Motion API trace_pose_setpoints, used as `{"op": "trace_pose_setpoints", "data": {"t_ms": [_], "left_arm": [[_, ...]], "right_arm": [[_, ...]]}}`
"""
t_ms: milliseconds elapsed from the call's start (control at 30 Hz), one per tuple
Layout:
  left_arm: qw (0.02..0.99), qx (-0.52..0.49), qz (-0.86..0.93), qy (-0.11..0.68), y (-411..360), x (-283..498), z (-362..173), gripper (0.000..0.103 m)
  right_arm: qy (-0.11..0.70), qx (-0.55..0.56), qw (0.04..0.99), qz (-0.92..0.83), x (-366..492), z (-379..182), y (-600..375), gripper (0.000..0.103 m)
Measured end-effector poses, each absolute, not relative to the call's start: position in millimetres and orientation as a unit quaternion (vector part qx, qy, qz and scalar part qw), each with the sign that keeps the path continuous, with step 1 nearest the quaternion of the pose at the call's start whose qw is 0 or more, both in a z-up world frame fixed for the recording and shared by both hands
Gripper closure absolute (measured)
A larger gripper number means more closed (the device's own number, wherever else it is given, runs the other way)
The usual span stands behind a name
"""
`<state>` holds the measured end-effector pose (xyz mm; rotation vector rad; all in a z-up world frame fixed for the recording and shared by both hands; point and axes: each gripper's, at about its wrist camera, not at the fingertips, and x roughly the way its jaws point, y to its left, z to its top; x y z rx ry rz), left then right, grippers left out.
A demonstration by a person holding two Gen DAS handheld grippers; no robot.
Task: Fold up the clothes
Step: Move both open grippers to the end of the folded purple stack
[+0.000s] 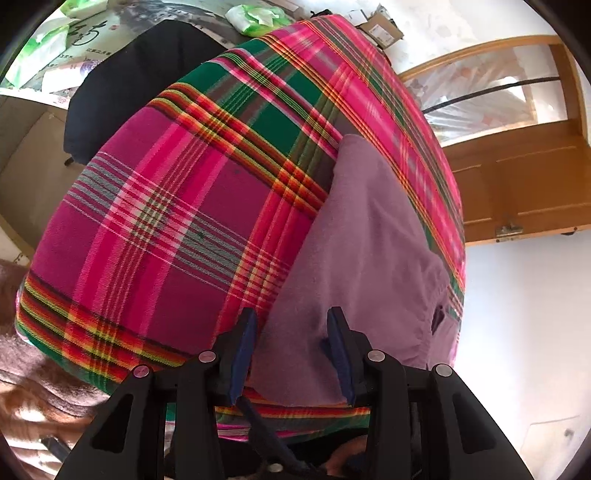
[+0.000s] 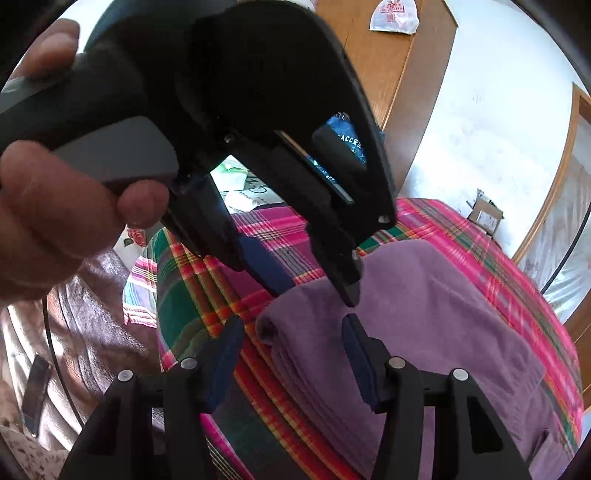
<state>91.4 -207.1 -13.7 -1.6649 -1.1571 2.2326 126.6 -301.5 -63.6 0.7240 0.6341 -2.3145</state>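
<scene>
I take the plaid cloth (image 1: 177, 221) as my landmark: a woven sheet of magenta, green and orange bands spread over the bed. On it lies the purple garment (image 2: 424, 317), soft and fleecy, folded into a thick pad with a rolled edge toward my right gripper (image 2: 291, 354).

My left gripper (image 1: 291, 350) is over the garment's near end, its blue-padded fingers (image 1: 243, 350) standing apart with the purple fabric showing between them; I cannot tell whether the pads press on it. My right gripper stands released, jaws wide, with nothing clenched; the rolled edge lies just ahead of its tips.

In the right wrist view the left gripper's black body (image 2: 258, 110) and the hand (image 2: 48, 206) holding its grey grip fill the upper left and hide much of the plaid cloth beyond.

Past the cloth's far edge sit a dark garment (image 1: 122, 81), white-and-green packets (image 1: 255, 16) and a small cardboard box (image 1: 380, 29). Beside the cloth stands a glazed wooden door (image 1: 517, 147). Off its near-left edge lies brown, glossy ribbed material (image 2: 85, 317).
</scene>
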Motion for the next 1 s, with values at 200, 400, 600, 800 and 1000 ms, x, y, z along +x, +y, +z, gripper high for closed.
{"op": "trace_pose_setpoints", "data": {"t_ms": [200, 400, 600, 800, 1000], "left_arm": [[0.07, -0.552, 0.737, -0.384, -207, 90, -11, 0.062], [0.072, -0.55, 0.737, -0.387, -210, 86, -10, 0.062], [0.062, -0.539, 0.749, -0.381, -215, 83, -7, 0.062], [0.084, -0.545, 0.737, -0.391, -218, 66, -15, 0.062], [0.106, -0.538, 0.731, -0.406, -217, 48, -18, 0.062]], "right_arm": [[0.236, 0.279, 0.298, -0.882, 124, -67, -308, 0.048], [0.228, 0.287, 0.281, -0.887, 122, -68, -306, 0.058], [0.234, 0.288, 0.266, -0.89, 123, -68, -306, 0.075], [0.214, 0.293, 0.27, -0.892, 123, -63, -299, 0.085], [0.201, 0.28, 0.277, -0.897, 131, -59, -294, 0.085]]}}
